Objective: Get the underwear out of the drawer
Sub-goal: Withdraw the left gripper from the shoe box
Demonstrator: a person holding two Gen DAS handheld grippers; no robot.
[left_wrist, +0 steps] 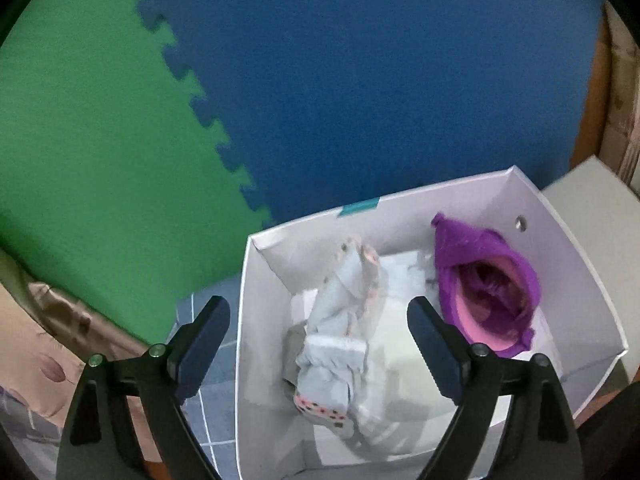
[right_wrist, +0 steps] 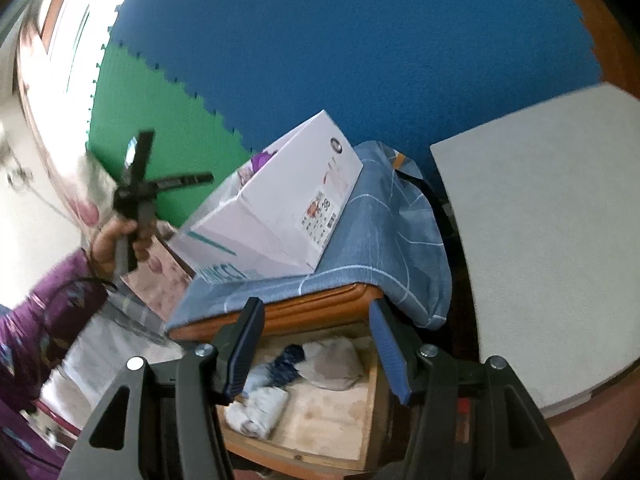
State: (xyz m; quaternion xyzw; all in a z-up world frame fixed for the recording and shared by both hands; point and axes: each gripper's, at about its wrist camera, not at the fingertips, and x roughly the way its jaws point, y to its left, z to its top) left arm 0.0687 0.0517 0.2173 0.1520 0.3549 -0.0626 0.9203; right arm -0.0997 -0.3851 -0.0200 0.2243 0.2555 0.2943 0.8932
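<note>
In the right wrist view an open wooden drawer (right_wrist: 336, 412) lies below my right gripper (right_wrist: 316, 344), which is open and empty above it. Inside lie a grey-beige garment (right_wrist: 334, 364), a dark blue patterned piece (right_wrist: 286, 364) and a rolled white piece (right_wrist: 260, 410). My left gripper (left_wrist: 318, 332) is open and empty above a white cardboard box (left_wrist: 576, 240). The box holds pale blue folded garments (left_wrist: 336, 360) and a purple and pink piece (left_wrist: 488, 292). The left gripper also shows in the right wrist view (right_wrist: 160, 164), held in a hand.
The white box (right_wrist: 280, 208) sits on a blue checked cloth (right_wrist: 384, 232) over the wooden cabinet top. A grey-white board (right_wrist: 552, 240) stands at the right. Blue (left_wrist: 360, 80) and green (left_wrist: 80, 120) foam mats cover the wall behind. A patterned bedsheet (left_wrist: 36, 344) lies at the left.
</note>
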